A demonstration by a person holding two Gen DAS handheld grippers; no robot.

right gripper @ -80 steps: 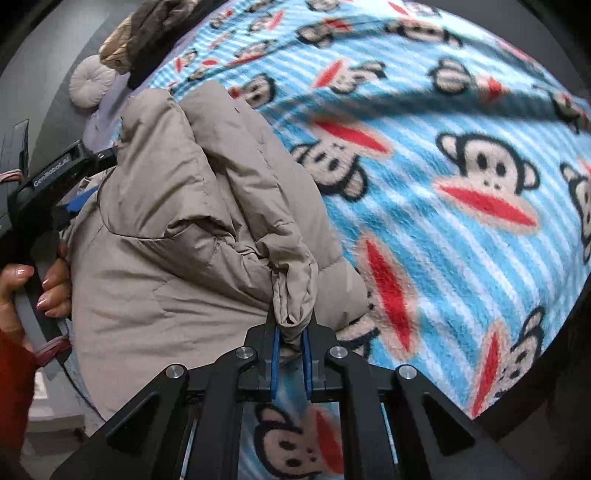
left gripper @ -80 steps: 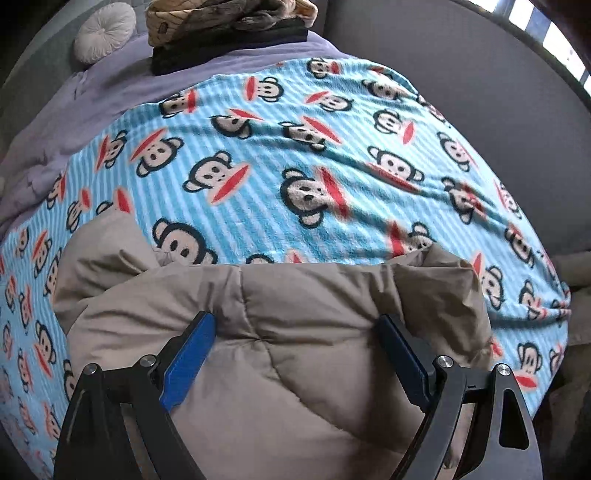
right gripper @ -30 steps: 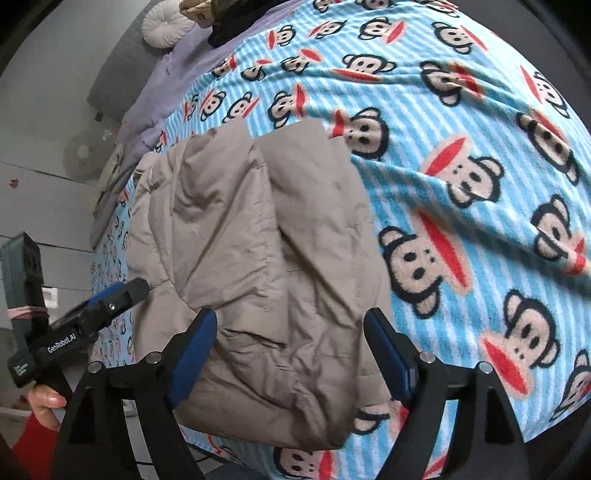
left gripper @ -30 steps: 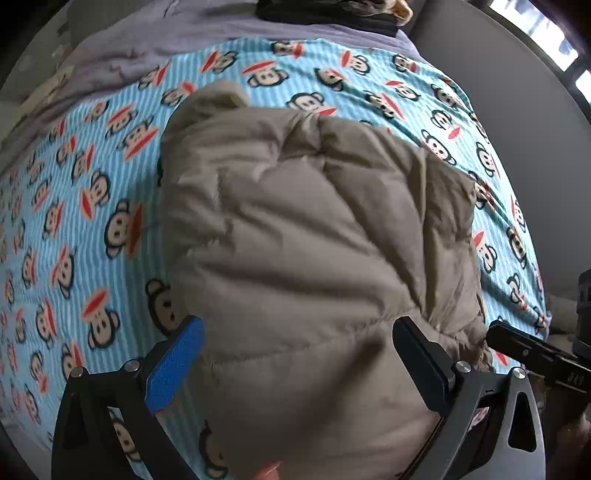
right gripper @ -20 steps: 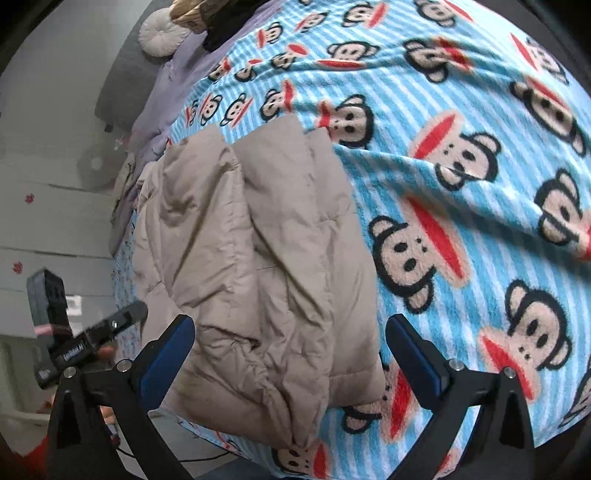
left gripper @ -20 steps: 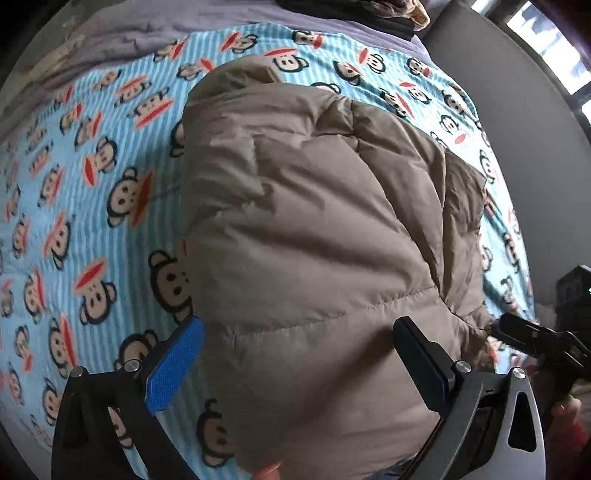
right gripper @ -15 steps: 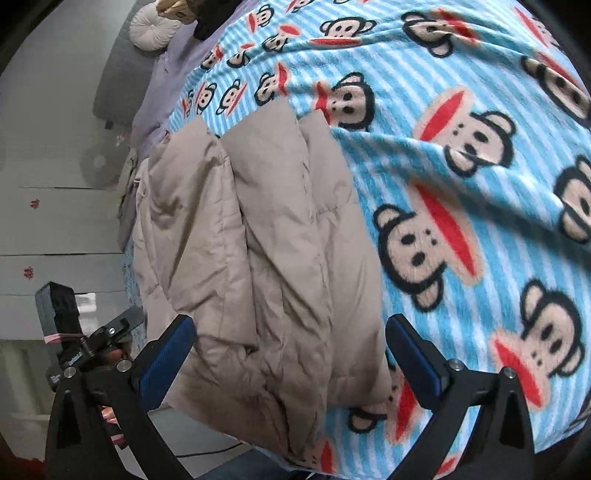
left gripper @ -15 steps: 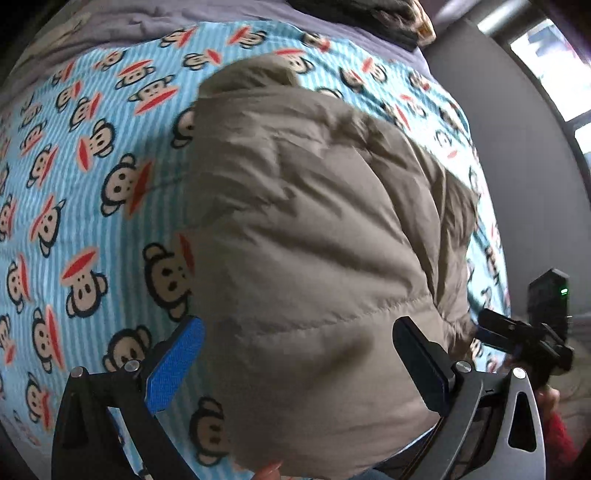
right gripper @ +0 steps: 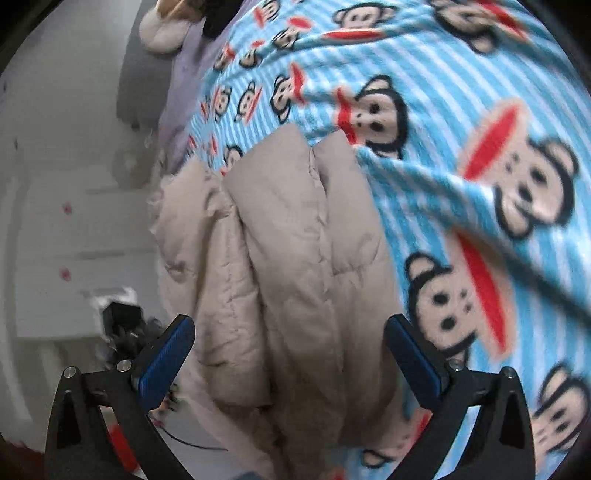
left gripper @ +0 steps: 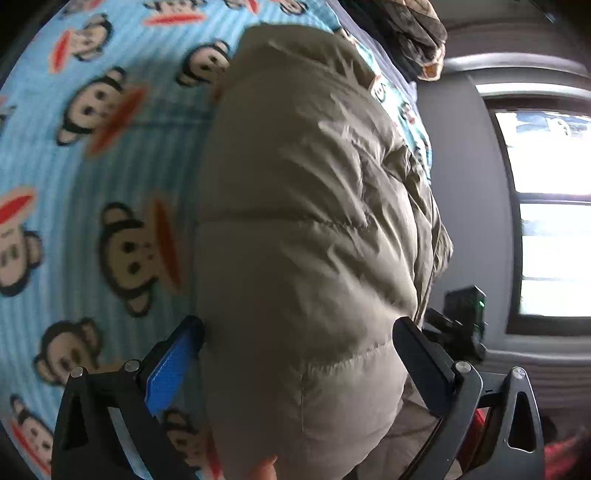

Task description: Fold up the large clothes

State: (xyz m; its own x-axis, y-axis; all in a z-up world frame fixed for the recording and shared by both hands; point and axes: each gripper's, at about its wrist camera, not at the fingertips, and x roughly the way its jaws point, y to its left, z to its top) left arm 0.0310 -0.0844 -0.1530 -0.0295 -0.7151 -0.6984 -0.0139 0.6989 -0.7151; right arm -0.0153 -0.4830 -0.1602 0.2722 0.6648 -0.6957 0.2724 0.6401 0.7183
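Note:
A beige puffer jacket [left gripper: 306, 221] lies folded into a thick bundle on a blue striped monkey-print blanket [left gripper: 110, 166]. My left gripper [left gripper: 295, 350] is open wide, and the jacket's near end bulges between its fingers without being pinched. My right gripper [right gripper: 291, 350] is also open at full width, over the layered folds of the jacket [right gripper: 295, 258] near the bed's edge. Each gripper shows in the other's view as a black device: the right gripper [left gripper: 461, 317] beyond the jacket, the left gripper [right gripper: 125, 325] blurred at lower left.
A pile of dark and patterned clothes [left gripper: 413, 29] sits at the far end of the bed. A bright window [left gripper: 546, 206] and grey wall stand to the right. A round cushion [right gripper: 162, 29] and purple sheet [right gripper: 184, 74] lie far off; white cabinet fronts [right gripper: 74, 221] flank the bed.
Both grippers have sunk toward the jacket's near end and tilted, so it fills more of each view. The right jaws widened early in the second, then held.

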